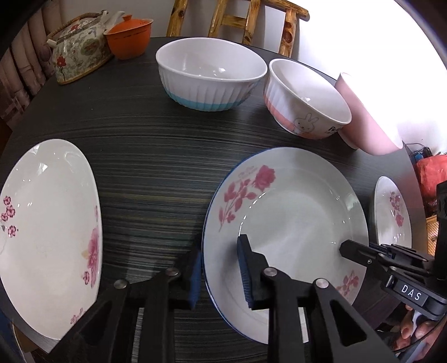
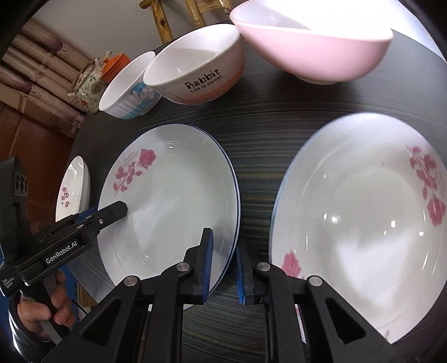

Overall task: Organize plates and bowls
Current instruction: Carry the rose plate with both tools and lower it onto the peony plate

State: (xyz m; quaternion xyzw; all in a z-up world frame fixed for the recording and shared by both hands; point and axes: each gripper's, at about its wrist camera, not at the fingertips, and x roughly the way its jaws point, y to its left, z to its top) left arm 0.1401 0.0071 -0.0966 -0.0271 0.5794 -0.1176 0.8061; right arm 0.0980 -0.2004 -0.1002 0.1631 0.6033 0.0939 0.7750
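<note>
A blue-rimmed rose plate (image 1: 287, 212) lies in the middle of the dark table; it also shows in the right wrist view (image 2: 173, 201). My left gripper (image 1: 220, 273) is open, its two pads astride the plate's left rim, one above the plate and one outside it. My right gripper (image 2: 225, 265) is open astride the same plate's right rim. A flowered plate (image 1: 47, 223) lies to the left. Another rose plate (image 2: 363, 217) lies to the right. Behind stand a blue-based bowl (image 1: 209, 75), a rabbit bowl (image 1: 304, 100) and a pink bowl (image 2: 313, 47).
A floral teapot (image 1: 78, 47) and an orange lidded cup (image 1: 130, 35) stand at the table's far left. A wooden chair (image 1: 237, 19) stands behind the table. The table's edge (image 1: 16, 131) curves close on the left.
</note>
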